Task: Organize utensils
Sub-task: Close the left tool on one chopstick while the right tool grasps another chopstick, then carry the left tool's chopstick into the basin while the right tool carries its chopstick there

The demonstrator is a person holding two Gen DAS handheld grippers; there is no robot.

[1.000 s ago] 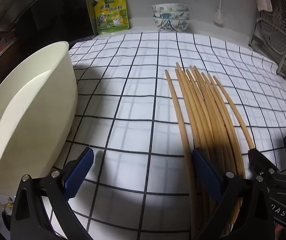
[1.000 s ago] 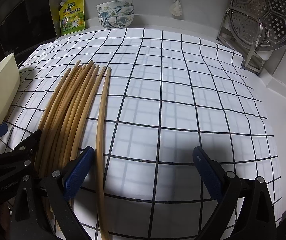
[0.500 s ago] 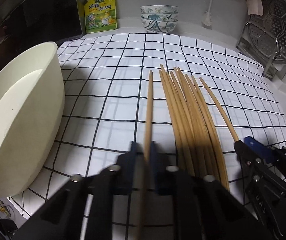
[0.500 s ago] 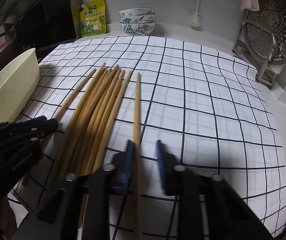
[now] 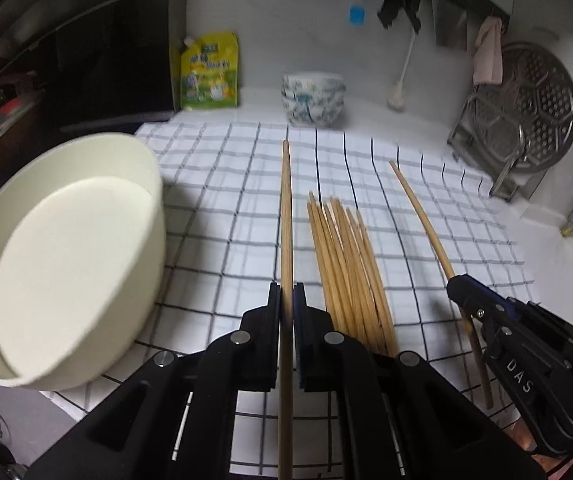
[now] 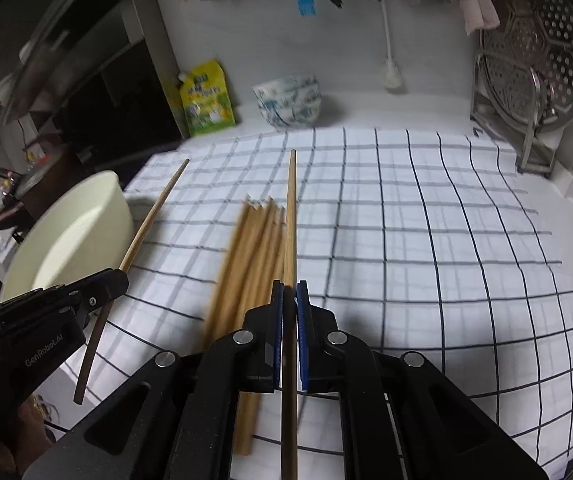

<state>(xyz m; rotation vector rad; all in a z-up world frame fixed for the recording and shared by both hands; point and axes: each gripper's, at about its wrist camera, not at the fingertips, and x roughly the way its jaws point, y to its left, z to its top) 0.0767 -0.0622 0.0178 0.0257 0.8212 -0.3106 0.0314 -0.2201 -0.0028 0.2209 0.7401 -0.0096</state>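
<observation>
Pick step: L gripper (image 5: 286,308) & R gripper (image 6: 289,304) each pinch one chopstick (image 5: 285,216) clear above bundle (image 5: 346,272); next prob. carry to cream tub (image 5: 66,248) left of bundle.

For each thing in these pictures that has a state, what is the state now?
Left tongs: shut on one wooden chopstick, lifted.
Right tongs: shut on another wooden chopstick, lifted.
Bundle of wooden chopsticks: lying on the checked cloth.
Cream round plastic tub: empty, tilted.
Patterned ceramic bowls: stacked.
</observation>
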